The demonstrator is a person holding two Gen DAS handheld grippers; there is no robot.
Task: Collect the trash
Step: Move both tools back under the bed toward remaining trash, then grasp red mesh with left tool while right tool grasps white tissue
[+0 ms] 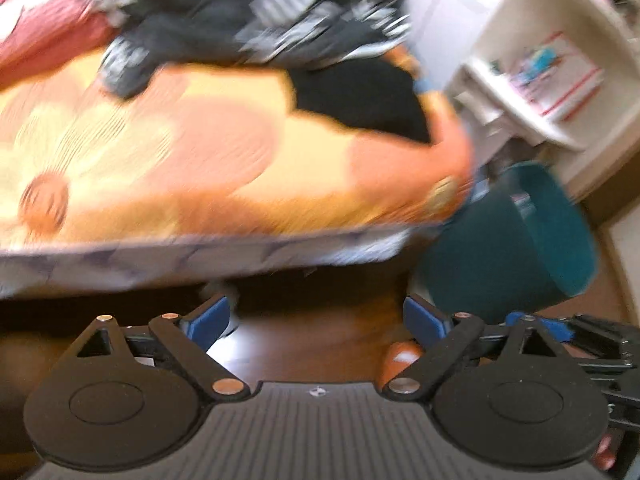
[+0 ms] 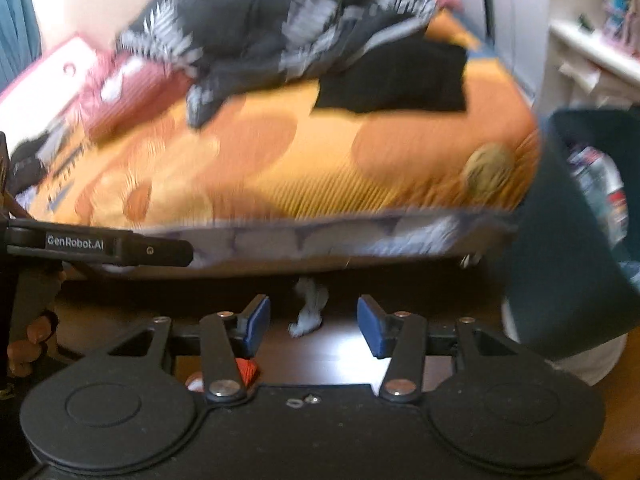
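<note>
- Blue-padded fingers (image 2: 256,322) of the right gripper (image 2: 314,322) stand apart and hold nothing; a crumpled whitish scrap (image 2: 308,308) lies on the floor (image 2: 340,354) beyond the gap, centre of the right wrist frame, under the bed edge.
- Blue-padded fingers (image 1: 210,320) of the left gripper (image 1: 316,320) are also spread wide and empty.
- Scrap: pale grey-white, creased, soft-looking, probably tissue or paper; blur hides detail.
- Risk: both frames are smeared. A closure made at speed could miss the scrap or push it further under the bed (image 2: 280,152).
- Risk: a light scrap may slip from the pads if pinched only at its edge.
- Teal bin (image 2: 560,240) stands at the right of frame beside the bed corner, already holding wrappers; a careless swing could knock it.
- Dark clothing (image 2: 280,28), upper centre, is not trash.
</note>
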